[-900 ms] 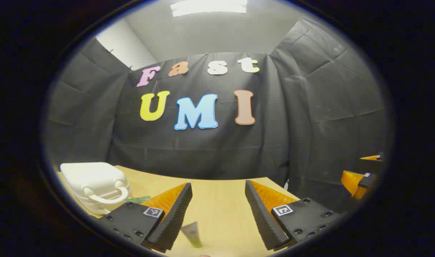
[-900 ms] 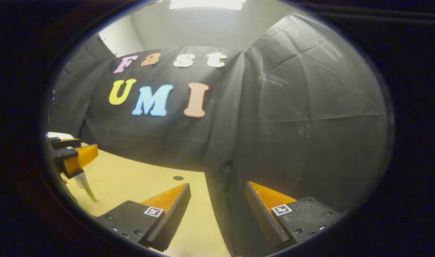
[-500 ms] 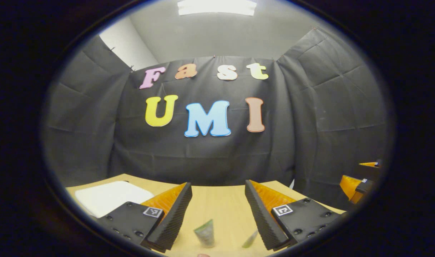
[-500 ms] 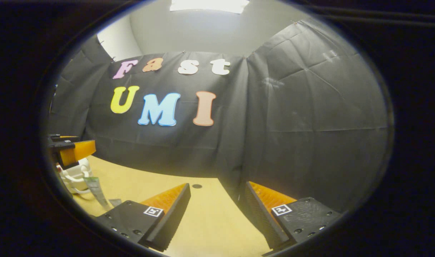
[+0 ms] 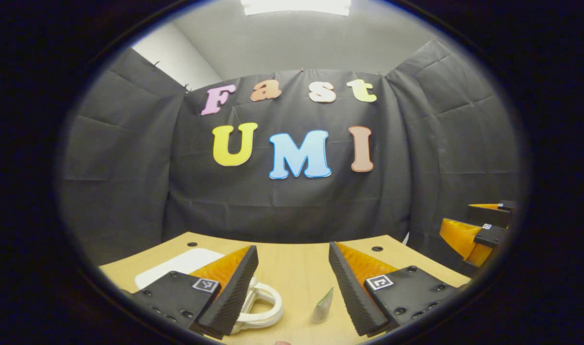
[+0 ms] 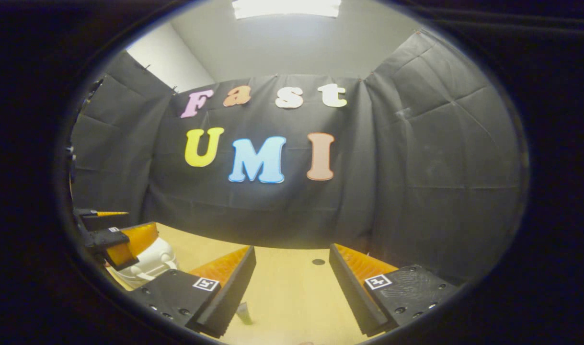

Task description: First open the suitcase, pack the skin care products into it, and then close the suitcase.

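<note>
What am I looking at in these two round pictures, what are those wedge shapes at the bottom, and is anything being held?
Each picture comes from a fisheye camera riding on a hand-held two-finger tool. The wedges are that tool's own fingers. In the left gripper view, the left tool is open and holds nothing; ahead on the wooden table lie a white suitcase with its handle and a small tube. The right tool, seen in the right gripper view, is open and empty too.

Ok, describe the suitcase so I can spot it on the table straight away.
On the wooden table, look low beside the left gripper. The suitcase is the white, closed hard case with a looped handle; the tube nearby is small and flat.
</note>
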The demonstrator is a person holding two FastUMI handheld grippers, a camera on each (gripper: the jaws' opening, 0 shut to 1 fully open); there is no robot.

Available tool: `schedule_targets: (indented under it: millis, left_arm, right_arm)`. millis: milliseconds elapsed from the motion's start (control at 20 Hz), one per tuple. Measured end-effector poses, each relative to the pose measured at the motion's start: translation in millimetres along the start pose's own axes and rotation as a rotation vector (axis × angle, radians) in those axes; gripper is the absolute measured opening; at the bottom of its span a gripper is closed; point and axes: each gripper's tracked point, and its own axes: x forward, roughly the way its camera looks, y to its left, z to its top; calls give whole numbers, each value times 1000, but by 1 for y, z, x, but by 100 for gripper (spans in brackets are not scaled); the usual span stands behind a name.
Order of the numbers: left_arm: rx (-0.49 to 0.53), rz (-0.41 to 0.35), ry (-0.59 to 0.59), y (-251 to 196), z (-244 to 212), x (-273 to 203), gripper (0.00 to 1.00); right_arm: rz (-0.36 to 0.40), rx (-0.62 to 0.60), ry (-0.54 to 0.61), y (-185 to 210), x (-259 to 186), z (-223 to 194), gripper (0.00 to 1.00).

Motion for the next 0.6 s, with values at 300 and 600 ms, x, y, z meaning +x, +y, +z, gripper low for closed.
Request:
schedule_targets:
  millis: [300,600]
  left_arm:
    - [28,4,128,7,-27,13,95]
    - [5,59,247,32,-42,23,96]
  right_arm:
    - [133,0,-25,31,1,17,94]
    - [212,-66,-25,35,-9,9,94]
